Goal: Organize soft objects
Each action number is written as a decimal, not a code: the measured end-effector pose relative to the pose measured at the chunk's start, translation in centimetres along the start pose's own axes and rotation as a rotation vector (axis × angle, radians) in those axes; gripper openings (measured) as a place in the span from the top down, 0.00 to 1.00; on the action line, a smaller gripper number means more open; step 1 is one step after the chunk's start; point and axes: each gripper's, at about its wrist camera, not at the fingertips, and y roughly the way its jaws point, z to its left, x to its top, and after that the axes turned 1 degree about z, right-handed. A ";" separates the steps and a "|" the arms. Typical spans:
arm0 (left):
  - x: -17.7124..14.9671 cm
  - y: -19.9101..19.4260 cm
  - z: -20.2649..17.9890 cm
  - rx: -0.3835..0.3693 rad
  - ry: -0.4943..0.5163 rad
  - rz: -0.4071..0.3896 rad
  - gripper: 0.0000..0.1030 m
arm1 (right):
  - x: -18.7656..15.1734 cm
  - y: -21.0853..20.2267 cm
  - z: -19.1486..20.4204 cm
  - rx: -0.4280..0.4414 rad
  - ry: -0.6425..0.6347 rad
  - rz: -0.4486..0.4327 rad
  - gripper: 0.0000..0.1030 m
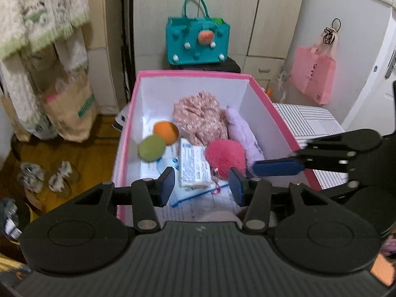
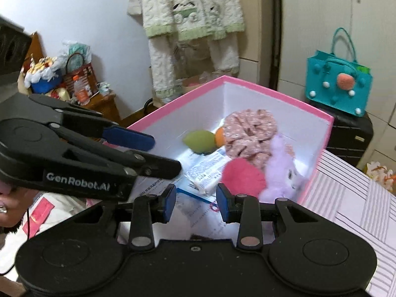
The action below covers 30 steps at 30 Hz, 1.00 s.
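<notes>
A pink box (image 1: 193, 74) with white inner walls holds the soft things: a floral pink cloth (image 1: 198, 116), a lilac plush (image 1: 242, 133), a fluffy pink pom (image 1: 226, 157), an orange ball (image 1: 166, 129) and a blurred green ball (image 1: 151, 147). A white tissue pack (image 1: 193, 165) lies on the box floor. My left gripper (image 1: 201, 185) hovers open over the near end of the box, with nothing between its pads. My right gripper (image 2: 196, 203) is open too, empty, above the tissue pack (image 2: 206, 170) and pom (image 2: 243, 175). Its blue finger (image 1: 277, 168) reaches in from the right.
A teal handbag (image 1: 198, 40) stands on a dark case behind the box. A striped surface (image 2: 351, 205) lies to the right. A pink paper bag (image 1: 313, 74) hangs by the door. A brown paper bag (image 1: 71, 109) and shoes (image 1: 47, 178) sit on the wooden floor at left.
</notes>
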 end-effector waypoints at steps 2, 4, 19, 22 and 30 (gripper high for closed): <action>-0.2 -0.7 -0.4 0.027 0.018 -0.032 0.50 | -0.2 -1.2 -0.5 0.008 0.015 -0.015 0.60; -0.3 -1.4 -0.6 0.039 0.024 -0.050 0.50 | -0.6 -2.6 -0.6 0.005 0.019 -0.036 0.59; -2.0 -6.2 -3.2 0.015 0.062 -0.068 0.25 | -4.0 -10.3 -0.5 -0.097 0.088 -0.128 0.28; -2.2 -6.8 -3.6 0.020 0.055 -0.070 0.10 | -4.8 -11.2 -0.4 -0.128 0.089 -0.119 0.13; -3.1 -8.9 -5.2 0.045 0.070 -0.093 0.00 | -6.3 -14.0 0.8 -0.191 0.078 -0.108 0.02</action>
